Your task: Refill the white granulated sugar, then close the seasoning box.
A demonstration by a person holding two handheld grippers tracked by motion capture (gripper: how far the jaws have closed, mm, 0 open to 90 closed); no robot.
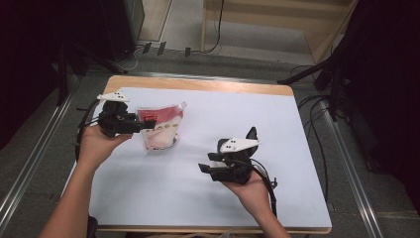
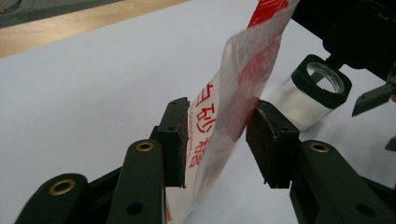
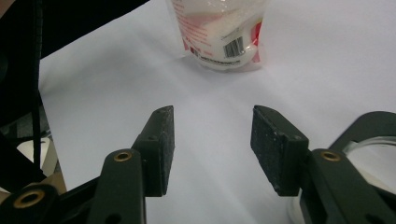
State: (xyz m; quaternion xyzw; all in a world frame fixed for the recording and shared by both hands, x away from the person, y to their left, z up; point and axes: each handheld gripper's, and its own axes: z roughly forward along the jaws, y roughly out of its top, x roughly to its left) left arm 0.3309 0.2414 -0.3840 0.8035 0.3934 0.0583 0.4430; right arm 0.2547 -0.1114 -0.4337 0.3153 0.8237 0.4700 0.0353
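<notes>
- I am pinching the bag of white sugar with my left gripper; its jaws are standing narrow on either side of the clear film near the bag's edge, and both pads are touching or very nearly touching the plastic.
- I am keeping my right gripper wide apart, with nothing between its pads; bare white table is lying ahead of it.
- Taking the bag as my landmark: in the high view the left gripper is sitting against the bag's left side, and the right gripper is hovering nearer me and to the bag's right, apart from it.
- In the right gripper view the bag's barcode end is facing me, its base resting on the table.
- A clear cup with a black rim is showing just beyond the bag in the left gripper view.
- I judge the step in hand to be steadying the bag upright with the left.
- Next, I think, the right must travel to the bag's free top edge and close there, without tugging the film out of my left grip.
</notes>
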